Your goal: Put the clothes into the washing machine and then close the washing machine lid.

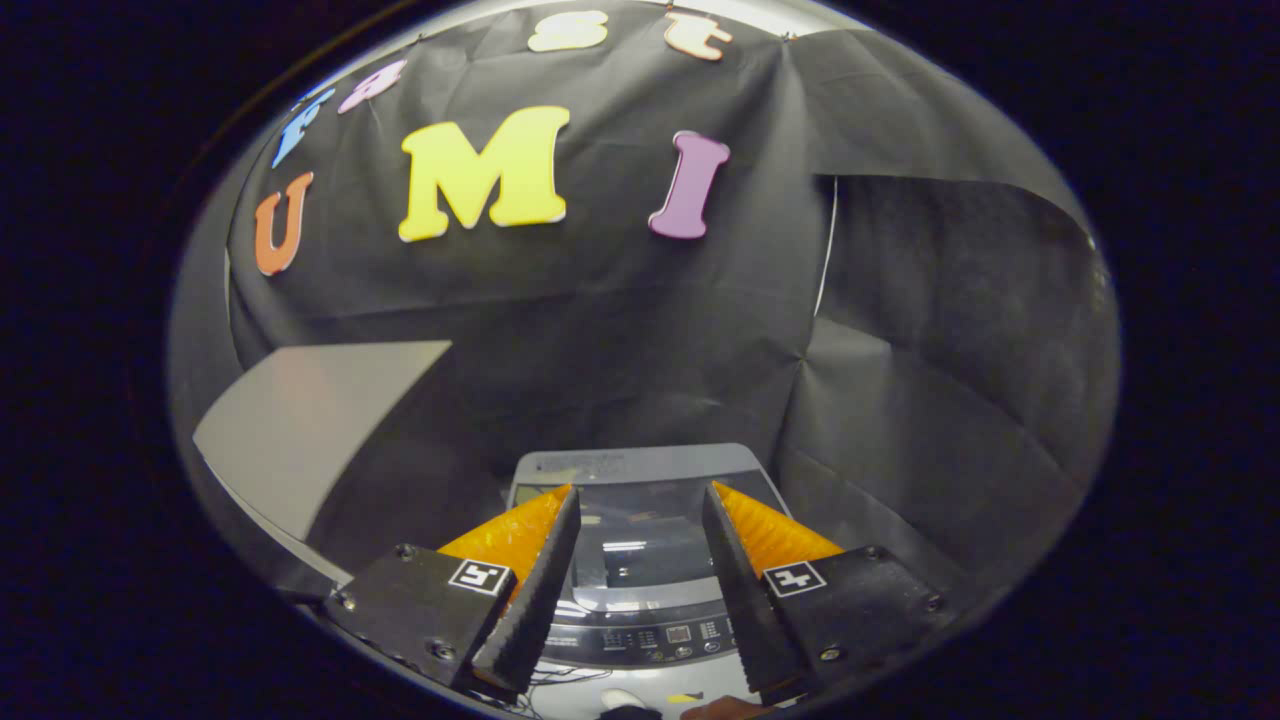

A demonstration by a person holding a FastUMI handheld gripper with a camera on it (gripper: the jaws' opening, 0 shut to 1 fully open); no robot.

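Gripper view shows my claw spread wide w/ nothing btwn the fingers. Washing machine sits below and just ahead of the fingers, its dark glass lid looks flat and shut, w/ the button panel near the claw's base. Can't see any clothes from here, so I can't tell where they lie. My guess: next job is to find the clothes first, or lift the lid. To do it well, I should keep the claw wide, come down slow, and grab the lid by its front edge, not poke the glass.
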